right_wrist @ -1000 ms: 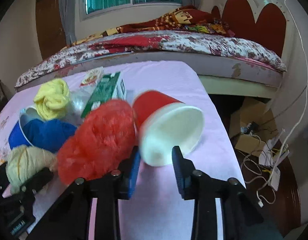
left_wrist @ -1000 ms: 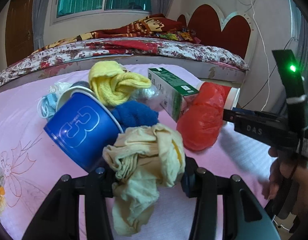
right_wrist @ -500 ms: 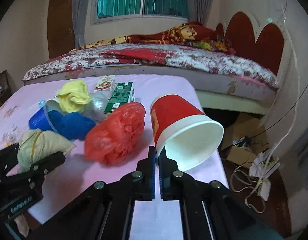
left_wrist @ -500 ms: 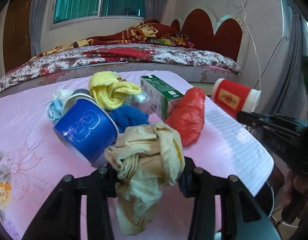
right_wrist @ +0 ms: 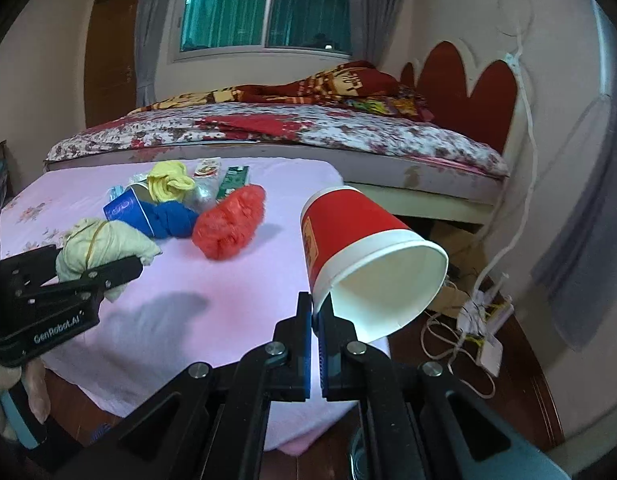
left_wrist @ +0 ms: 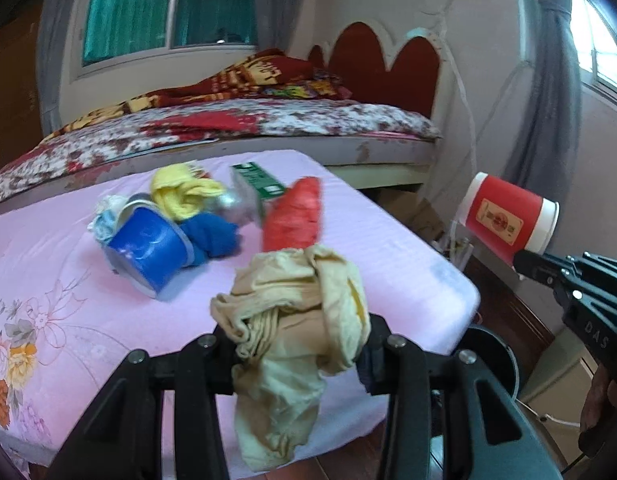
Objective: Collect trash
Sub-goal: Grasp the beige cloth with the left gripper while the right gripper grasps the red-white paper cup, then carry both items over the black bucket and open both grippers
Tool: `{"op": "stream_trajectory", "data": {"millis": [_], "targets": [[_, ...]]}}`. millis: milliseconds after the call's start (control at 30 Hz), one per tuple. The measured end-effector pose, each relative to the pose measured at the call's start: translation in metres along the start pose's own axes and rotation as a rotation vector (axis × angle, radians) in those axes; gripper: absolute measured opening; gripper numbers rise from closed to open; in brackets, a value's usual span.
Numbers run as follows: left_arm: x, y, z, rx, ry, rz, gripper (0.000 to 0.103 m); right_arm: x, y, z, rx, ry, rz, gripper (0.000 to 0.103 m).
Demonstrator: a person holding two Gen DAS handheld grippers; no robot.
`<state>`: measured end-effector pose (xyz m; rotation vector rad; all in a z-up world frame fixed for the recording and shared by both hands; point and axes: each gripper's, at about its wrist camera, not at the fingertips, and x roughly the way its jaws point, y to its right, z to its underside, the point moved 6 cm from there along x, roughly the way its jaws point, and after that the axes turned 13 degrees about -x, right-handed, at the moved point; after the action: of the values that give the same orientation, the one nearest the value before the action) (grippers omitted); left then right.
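Observation:
My left gripper (left_wrist: 298,336) is shut on a crumpled cream cloth (left_wrist: 300,304), held above the near edge of the pink table (left_wrist: 48,280). Seen from the right wrist, that cloth (right_wrist: 96,244) sits in the left gripper (right_wrist: 108,272) at far left. My right gripper (right_wrist: 316,308) is shut on the rim of a red paper cup (right_wrist: 348,232), which hangs tilted in the air beyond the table's right edge. The left wrist view shows that cup (left_wrist: 504,216) on the right gripper (left_wrist: 536,266). A red plastic bag (left_wrist: 294,216), blue cup (left_wrist: 148,248), yellow cloth (left_wrist: 180,196), blue cloth (left_wrist: 212,236) and green carton (left_wrist: 256,180) lie on the table.
A bed (right_wrist: 308,132) with a flowered cover stands behind the table. Cables and a power strip (right_wrist: 484,316) lie on the floor at right, beside cardboard boxes (left_wrist: 420,216). A dark round rim (left_wrist: 492,352) shows below the table's near right corner.
The right gripper closed on the red cup's rim and carried it up and off the table to the right. Both grippers drew back from the pile, the left still holding the cream cloth.

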<state>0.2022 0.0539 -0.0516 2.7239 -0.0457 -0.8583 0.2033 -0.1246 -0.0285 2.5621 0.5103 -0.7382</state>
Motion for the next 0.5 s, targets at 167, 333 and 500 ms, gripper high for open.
{"op": "stream_trajectory", "data": {"millis": [167, 333, 500], "targets": [[-0.007, 0.038, 0.014, 0.058, -0.024, 0.058, 0.043, -0.030, 0.024, 0.036, 0.043, -0.026, 0.042, 0.003], [-0.007, 0.081, 0.030, 0.117, -0.053, 0.119, 0.043, -0.048, 0.051, 0.068, 0.083, -0.047, 0.074, 0.003], [-0.002, 0.116, 0.046, 0.157, -0.087, 0.169, 0.043, -0.057, 0.075, 0.103, 0.119, -0.084, 0.096, 0.003]]}}
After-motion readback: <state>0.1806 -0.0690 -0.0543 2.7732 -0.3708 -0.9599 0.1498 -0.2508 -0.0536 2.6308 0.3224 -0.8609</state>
